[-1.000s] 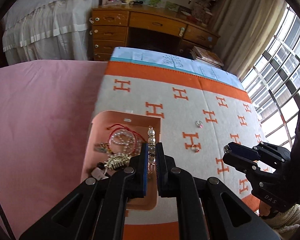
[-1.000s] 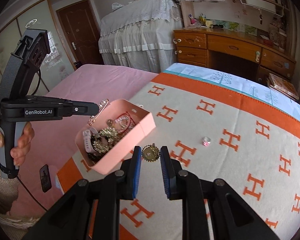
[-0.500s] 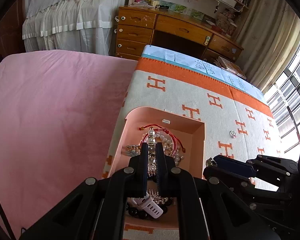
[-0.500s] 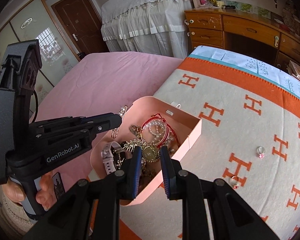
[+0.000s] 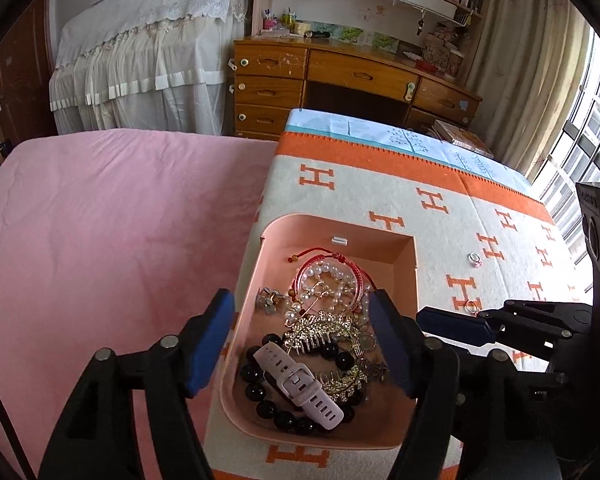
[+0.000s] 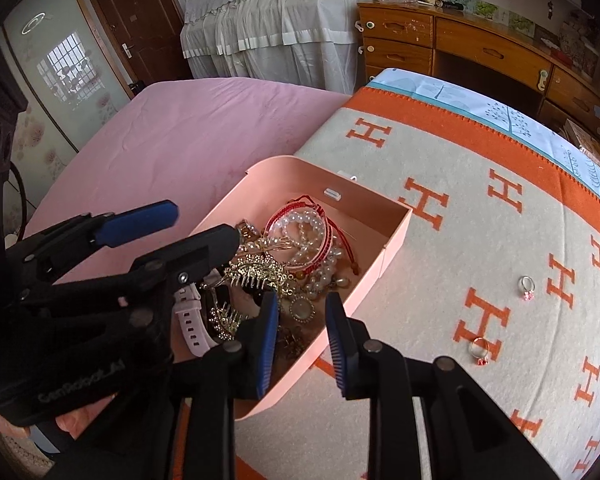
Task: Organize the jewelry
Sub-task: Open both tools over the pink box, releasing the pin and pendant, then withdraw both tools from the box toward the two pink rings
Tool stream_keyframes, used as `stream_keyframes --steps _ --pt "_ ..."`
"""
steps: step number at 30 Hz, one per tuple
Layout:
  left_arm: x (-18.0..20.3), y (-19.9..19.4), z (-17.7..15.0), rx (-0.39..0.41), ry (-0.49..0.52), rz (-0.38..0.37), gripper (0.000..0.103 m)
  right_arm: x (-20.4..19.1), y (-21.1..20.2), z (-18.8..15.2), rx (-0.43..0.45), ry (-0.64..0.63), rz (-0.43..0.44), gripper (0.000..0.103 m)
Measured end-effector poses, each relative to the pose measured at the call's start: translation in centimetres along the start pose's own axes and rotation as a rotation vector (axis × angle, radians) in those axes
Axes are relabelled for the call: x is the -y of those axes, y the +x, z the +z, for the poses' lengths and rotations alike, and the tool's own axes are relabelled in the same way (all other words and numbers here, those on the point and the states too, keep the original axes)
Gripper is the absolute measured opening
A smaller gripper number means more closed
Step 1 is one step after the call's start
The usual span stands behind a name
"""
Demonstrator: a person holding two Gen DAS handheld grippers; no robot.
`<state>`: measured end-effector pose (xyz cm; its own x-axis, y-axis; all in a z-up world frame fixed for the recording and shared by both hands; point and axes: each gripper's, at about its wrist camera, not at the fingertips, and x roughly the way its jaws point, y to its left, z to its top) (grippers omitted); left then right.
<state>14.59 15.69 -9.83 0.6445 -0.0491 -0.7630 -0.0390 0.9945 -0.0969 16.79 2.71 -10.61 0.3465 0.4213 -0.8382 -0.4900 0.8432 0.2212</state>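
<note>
A pink box (image 5: 404, 248) (image 6: 392, 236) sits at the near left of an H-patterned blanket and holds a heap of jewelry: a pearl and red cord bracelet (image 5: 332, 276), a gold comb (image 5: 320, 330), a pink watch strap (image 5: 296, 384), black beads and a round gold pendant (image 6: 302, 309). My left gripper (image 5: 302, 340) is open and empty above the box. My right gripper (image 6: 302, 330) is open and empty over the box's near right wall, just behind the pendant. Two rings (image 6: 527, 286) (image 6: 482, 352) lie on the blanket to the right.
The blanket (image 6: 480, 208) covers a table beside a pink bed (image 5: 100, 220). A wooden desk (image 5: 340, 76) and a white covered bed stand at the back. A window is at the right.
Both grippers have opened. The pearl clip held by the left gripper and the gold pendant held by the right gripper now lie in the box.
</note>
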Motion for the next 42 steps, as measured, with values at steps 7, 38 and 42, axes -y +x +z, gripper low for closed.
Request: stream_keyframes --steps 7,38,42 --pt "-0.1 -1.9 -0.6 0.035 -0.014 0.021 0.074 -0.7 -2.0 -1.2 0.053 -0.017 -0.037 0.026" --pt "6.5 -4.3 -3.1 -0.002 0.037 -0.04 0.085 4.1 -8.1 -6.4 0.182 0.113 -0.066 0.026" --pt "7.8 -3.9 -3.0 -0.011 0.054 -0.046 0.085 5.5 -8.3 -6.8 0.193 0.143 -0.059 0.026"
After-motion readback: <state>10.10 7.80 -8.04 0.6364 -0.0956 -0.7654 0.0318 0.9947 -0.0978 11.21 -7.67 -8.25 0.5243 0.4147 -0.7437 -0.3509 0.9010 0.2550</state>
